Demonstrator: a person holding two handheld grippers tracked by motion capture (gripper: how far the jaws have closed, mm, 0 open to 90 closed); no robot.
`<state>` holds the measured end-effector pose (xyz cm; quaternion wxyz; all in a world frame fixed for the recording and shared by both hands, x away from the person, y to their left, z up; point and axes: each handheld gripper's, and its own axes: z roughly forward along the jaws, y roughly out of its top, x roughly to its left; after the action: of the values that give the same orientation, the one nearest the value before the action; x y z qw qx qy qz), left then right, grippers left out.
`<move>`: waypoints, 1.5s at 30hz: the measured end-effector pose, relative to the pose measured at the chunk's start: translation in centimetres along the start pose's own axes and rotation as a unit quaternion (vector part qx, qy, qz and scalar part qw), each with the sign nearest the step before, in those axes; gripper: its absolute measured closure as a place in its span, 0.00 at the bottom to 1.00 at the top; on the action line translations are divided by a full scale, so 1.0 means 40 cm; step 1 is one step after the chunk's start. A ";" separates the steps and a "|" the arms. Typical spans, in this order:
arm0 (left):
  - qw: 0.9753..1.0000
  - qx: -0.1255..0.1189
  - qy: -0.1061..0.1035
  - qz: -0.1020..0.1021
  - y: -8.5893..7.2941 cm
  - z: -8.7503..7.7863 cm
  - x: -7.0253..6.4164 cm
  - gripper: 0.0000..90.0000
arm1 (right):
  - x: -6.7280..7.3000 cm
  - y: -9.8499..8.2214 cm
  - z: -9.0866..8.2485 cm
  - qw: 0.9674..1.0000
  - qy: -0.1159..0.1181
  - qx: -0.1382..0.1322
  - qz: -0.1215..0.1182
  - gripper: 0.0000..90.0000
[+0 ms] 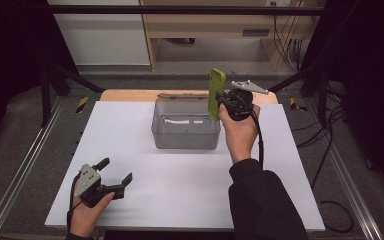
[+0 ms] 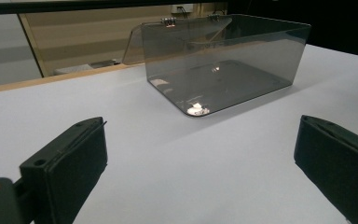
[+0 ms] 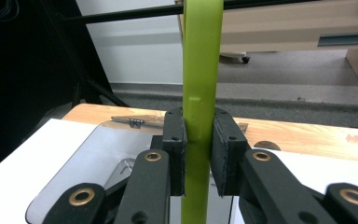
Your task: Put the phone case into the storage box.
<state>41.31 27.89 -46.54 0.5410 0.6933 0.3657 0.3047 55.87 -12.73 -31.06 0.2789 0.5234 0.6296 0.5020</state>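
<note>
The green case [image 1: 216, 93] is a slim, flat, lime-coloured phone-shaped piece, held upright on its long axis, edge-on to the right gripper view [image 3: 200, 70], with a small raised button on its side. It hangs above the right rim of the box [image 1: 185, 135], at about 1 o'clock from the table's middle. The box is a smoky clear tub, lid open backward, standing at 12 o'clock.

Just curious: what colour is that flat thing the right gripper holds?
Lime green, clearest in the right gripper view.
</note>
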 end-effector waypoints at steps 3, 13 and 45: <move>1.000 0.000 -0.001 0.000 0.000 0.001 0.000 0.02 | 0.001 -0.001 0.002 1.000 -0.004 0.003 -0.001 0.86; 1.000 0.004 -0.003 0.003 -0.001 0.003 -0.007 0.02 | 0.001 -0.019 0.005 1.000 -0.014 0.006 -0.015 0.86; 1.000 0.006 -0.009 0.003 -0.001 0.004 -0.010 0.03 | 0.006 -0.129 0.049 0.998 -0.047 -0.014 -0.028 0.86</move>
<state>41.20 27.47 -46.65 0.5395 0.7003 0.3607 0.2974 55.55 -11.57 -36.45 0.3295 0.5249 0.6226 0.4778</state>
